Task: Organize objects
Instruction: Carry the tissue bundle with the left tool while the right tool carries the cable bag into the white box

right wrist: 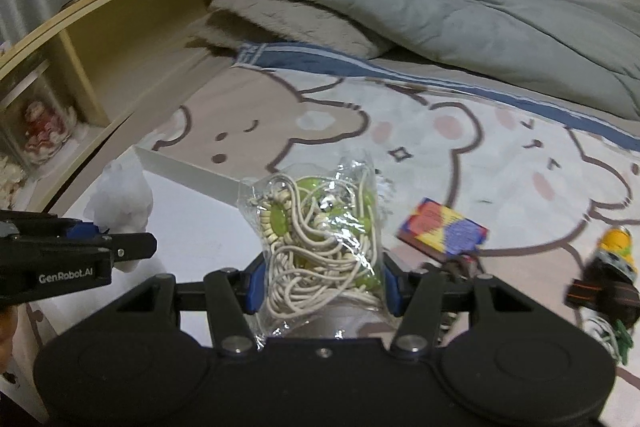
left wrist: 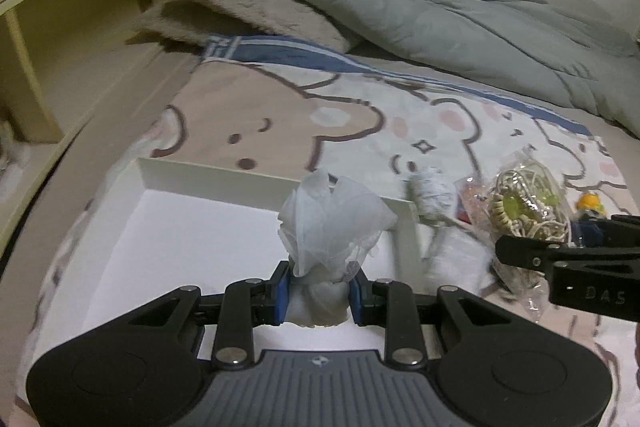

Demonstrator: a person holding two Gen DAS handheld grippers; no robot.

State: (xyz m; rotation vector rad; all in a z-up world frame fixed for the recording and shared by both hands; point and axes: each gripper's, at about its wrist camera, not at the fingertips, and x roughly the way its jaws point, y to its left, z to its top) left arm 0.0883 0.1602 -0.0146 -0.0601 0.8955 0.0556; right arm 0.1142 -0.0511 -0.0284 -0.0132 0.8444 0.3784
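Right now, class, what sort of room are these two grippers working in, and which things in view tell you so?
Most likely a bedroom: the work happens on a bed with a bear-print sheet, a rumpled grey duvet and a pillow lie behind, and a wooden headboard shelf runs alongside.

White lettering "GenRobot.AI" is printed on the black side of the left gripper (right wrist: pixel 120 251), seen at the left edge of the right wrist view. In the left wrist view, pale letters — read as "DAS" — are marked on the black body of the right gripper (left wrist: pixel 520 251) at the right edge. A small emblem is embossed on the grey ribbed plate (left wrist: pixel 318 361) — no letters can be made out there.
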